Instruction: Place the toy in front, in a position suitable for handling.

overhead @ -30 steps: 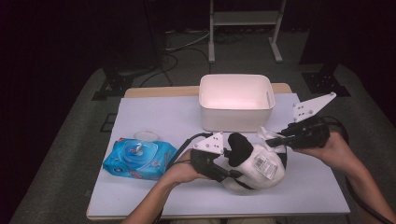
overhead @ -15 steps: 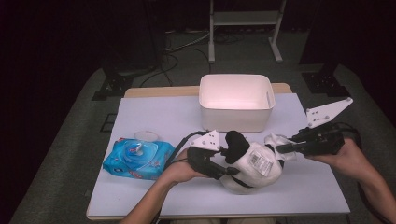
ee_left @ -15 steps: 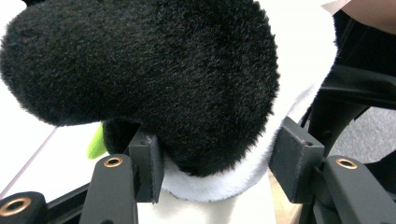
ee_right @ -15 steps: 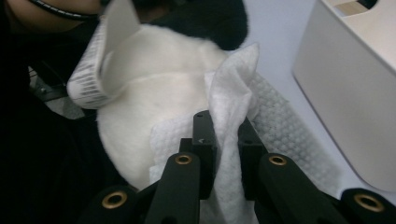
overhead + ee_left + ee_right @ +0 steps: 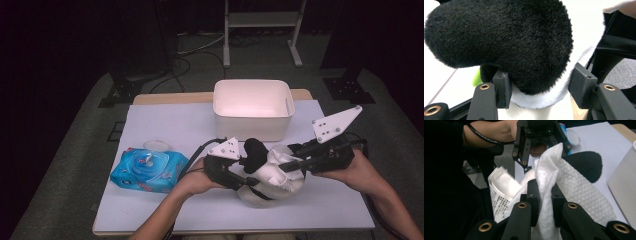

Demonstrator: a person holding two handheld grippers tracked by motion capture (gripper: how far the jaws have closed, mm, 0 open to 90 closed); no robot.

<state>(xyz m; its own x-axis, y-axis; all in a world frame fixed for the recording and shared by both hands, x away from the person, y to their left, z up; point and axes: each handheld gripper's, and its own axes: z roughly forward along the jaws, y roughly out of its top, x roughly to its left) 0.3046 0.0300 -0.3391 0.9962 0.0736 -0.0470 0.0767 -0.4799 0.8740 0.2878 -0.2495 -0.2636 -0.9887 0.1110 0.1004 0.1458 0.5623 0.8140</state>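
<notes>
White-topped table (image 5: 165, 120) bearing a white tub (image 5: 252, 107), a blue wipes pack (image 5: 148, 171), a small lid (image 5: 156, 145) and a plush toy (image 5: 272, 185).

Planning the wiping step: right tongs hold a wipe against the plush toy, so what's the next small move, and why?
Probably drag the wet wipe across the plush toy's white body: the right tongs pinch it there, while the left tongs brace the toy.

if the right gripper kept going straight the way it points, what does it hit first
Most likely the plush toy: the right gripper, shut on a white wipe, points left straight at it, with the left gripper just beyond. Depth is hard to judge.
</notes>
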